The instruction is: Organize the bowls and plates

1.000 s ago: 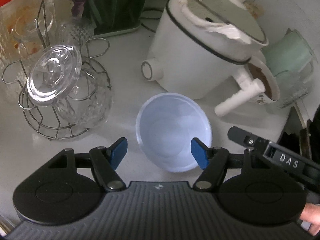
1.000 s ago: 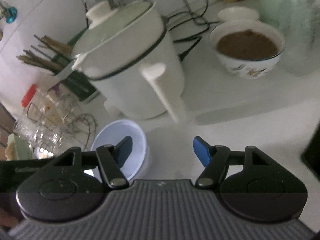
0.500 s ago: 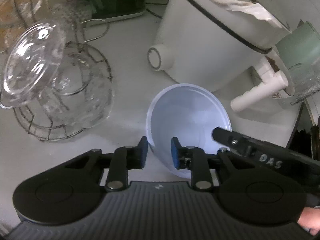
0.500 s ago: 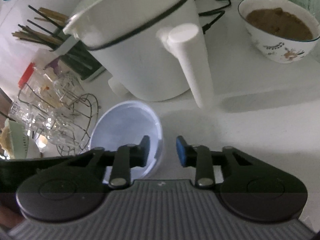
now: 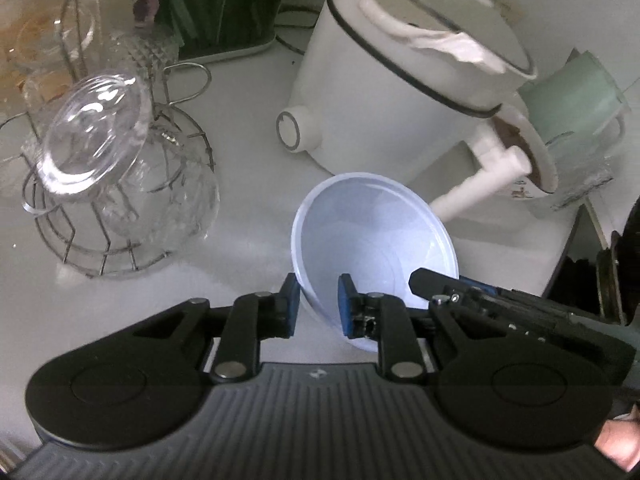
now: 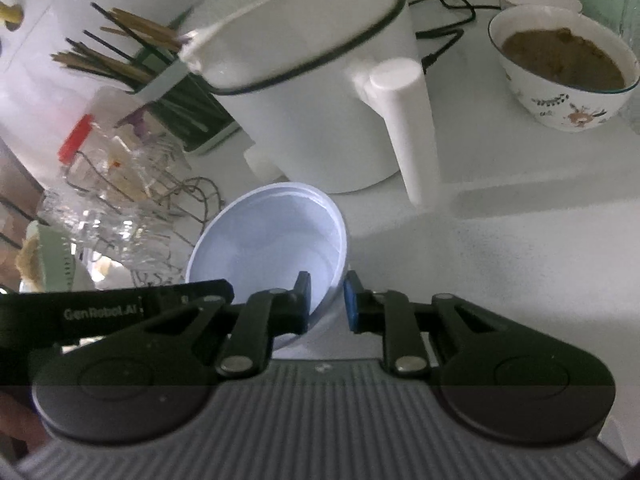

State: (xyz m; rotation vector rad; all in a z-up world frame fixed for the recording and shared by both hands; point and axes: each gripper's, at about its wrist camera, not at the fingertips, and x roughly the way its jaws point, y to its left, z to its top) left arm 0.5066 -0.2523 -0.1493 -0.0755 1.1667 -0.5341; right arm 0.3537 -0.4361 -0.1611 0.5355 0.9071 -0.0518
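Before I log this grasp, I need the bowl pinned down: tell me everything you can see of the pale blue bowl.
The bowl is pale blue, thin-walled, plastic-looking, round and empty, with a narrow lip at the rim. It is tilted, its mouth turned toward the white pot behind it. The left gripper pinches its near wall, one pad inside and one outside. The right gripper straddles the wall on the other side in the same way, its jaws closing. Whether its base touches the counter is hidden.

Two close wrist views angle steeply down at the bench point(image 5: 248, 80); both share the pale bowl point(image 5: 372, 232) point(image 6: 272, 236) at twelve o'clock.
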